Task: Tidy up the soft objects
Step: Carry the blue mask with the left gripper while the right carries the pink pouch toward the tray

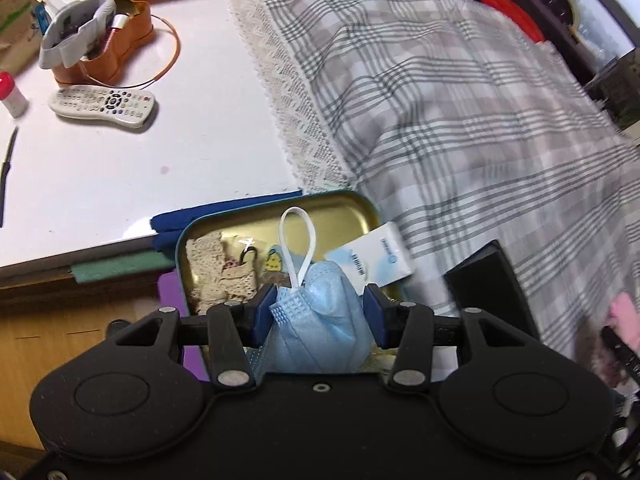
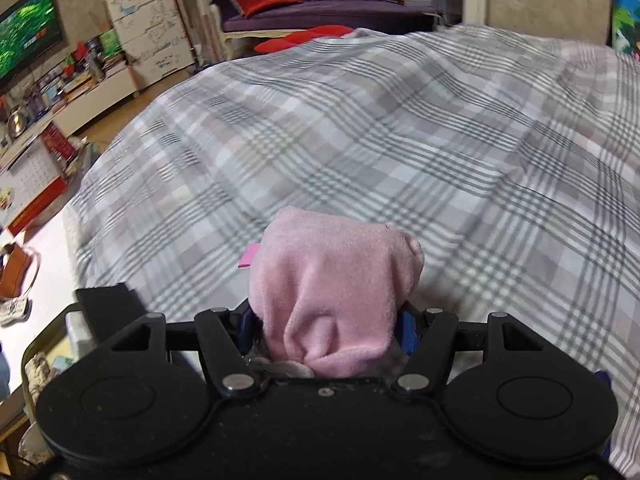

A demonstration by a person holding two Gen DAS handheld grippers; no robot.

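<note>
My left gripper (image 1: 319, 312) is shut on a crumpled blue face mask (image 1: 320, 320), its white ear loop (image 1: 298, 240) sticking up. It hangs over an open gold-lined tin (image 1: 348, 208) that holds lace trim (image 1: 218, 272) and small trinkets. A white packet (image 1: 372, 256) leans on the tin's right rim. In the right wrist view my right gripper (image 2: 326, 330) is shut on a bunched pink fleece cloth (image 2: 332, 280), held above the plaid bedspread (image 2: 400, 140). The pink cloth (image 1: 624, 312) also shows at the left wrist view's right edge.
A white table (image 1: 160, 148) carries a remote (image 1: 102, 104), an orange holder (image 1: 116, 48) and a small bottle (image 1: 12, 96). Lace edging (image 1: 288, 92) borders the bedspread (image 1: 460, 100). A black box (image 1: 492, 280) sits right of the tin. A TV (image 2: 24, 32) and purple sofa (image 2: 320, 8) stand beyond.
</note>
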